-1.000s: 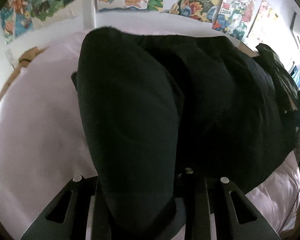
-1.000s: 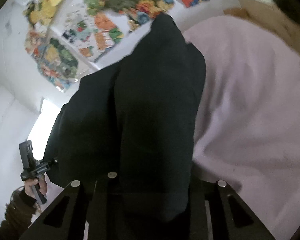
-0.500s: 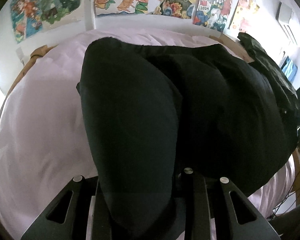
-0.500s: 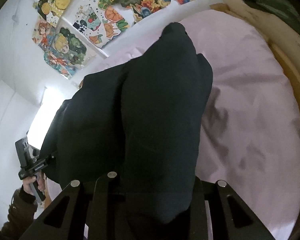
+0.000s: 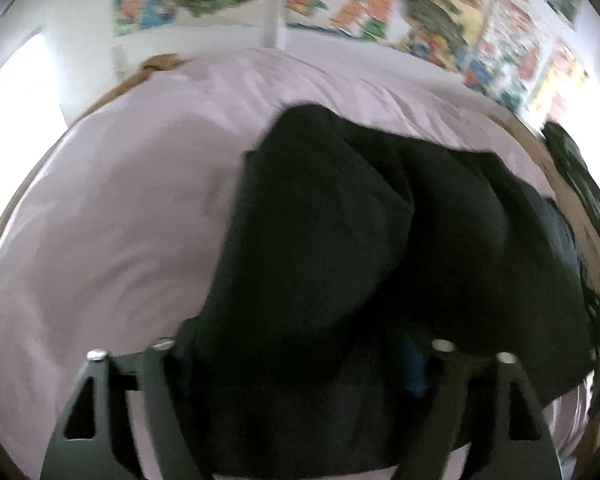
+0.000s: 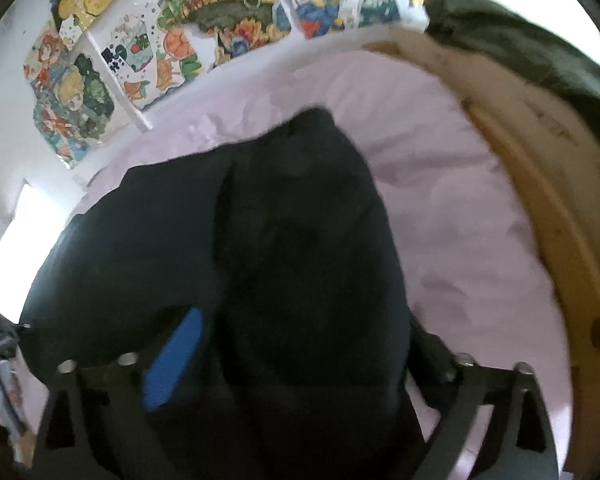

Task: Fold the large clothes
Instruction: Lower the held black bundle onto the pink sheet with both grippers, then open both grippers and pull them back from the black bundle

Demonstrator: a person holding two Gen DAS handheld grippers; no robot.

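Note:
A large black garment (image 5: 380,248) lies folded on the pale pink bed sheet (image 5: 120,220); it also fills the middle of the right wrist view (image 6: 280,248). My left gripper (image 5: 300,364) has its fingers spread wide, with the garment's near edge lying loose between them. My right gripper (image 6: 292,364) is also spread wide over the garment's other near corner, and a blue pad (image 6: 172,364) shows on its left finger. Both fingertips are partly hidden by cloth.
A wooden bed frame (image 6: 560,240) curves along the right side, with a dark green cloth (image 6: 540,52) draped on it. Colourful posters (image 6: 180,40) cover the white wall behind the bed. The person's other hand with the left gripper (image 6: 0,360) shows at the far left.
Both grippers have opened: their fingers stand much wider apart than before and the garment edge now lies loose between them. Both cameras have pulled back, and more pink sheet shows.

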